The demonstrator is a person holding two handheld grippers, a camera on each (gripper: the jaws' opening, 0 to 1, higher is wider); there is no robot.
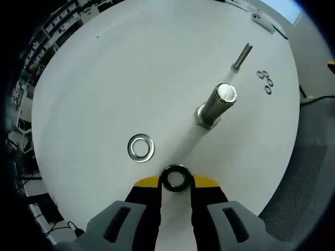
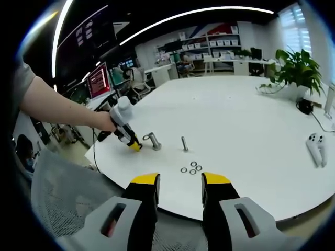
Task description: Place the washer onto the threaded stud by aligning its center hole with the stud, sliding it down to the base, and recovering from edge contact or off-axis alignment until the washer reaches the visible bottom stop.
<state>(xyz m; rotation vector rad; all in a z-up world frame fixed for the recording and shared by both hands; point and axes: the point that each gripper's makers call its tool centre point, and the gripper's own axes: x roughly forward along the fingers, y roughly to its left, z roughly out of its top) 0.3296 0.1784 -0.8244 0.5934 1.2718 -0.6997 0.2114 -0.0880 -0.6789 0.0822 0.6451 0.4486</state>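
In the left gripper view, a silver washer [image 1: 141, 148] lies flat on the white tabletop [image 1: 131, 78], to the left of the left gripper [image 1: 176, 181]. That gripper's yellow-tipped fingers [image 1: 145, 182] are closed on a dark washer [image 1: 175, 178], held on edge between the tips just above the tabletop. Beyond it and to the right, the large threaded stud [image 1: 219, 102] stands upright on its base, well apart from the held washer. Farther off stands a thinner stud [image 1: 242, 56], and right of that lie a few small rings [image 1: 265, 81] in a cluster.

In the right gripper view, a person's arm [image 2: 57, 107] reaches in from the left, the hand [image 2: 107, 121] holding the left gripper [image 2: 135, 146] low over the near left edge of the tabletop [image 2: 235, 115]. Just right of its tip is the large threaded stud [image 2: 153, 140], then the thinner stud [image 2: 184, 144], then the small rings [image 2: 191, 167] nearer the tabletop edge. The right gripper [image 2: 180, 183] hangs nearest, its fingers [image 2: 146, 184] apart with nothing between them, short of the tabletop edge. On the far right lie a white controller [image 2: 316, 147] and, beyond it, a potted plant [image 2: 296, 70].
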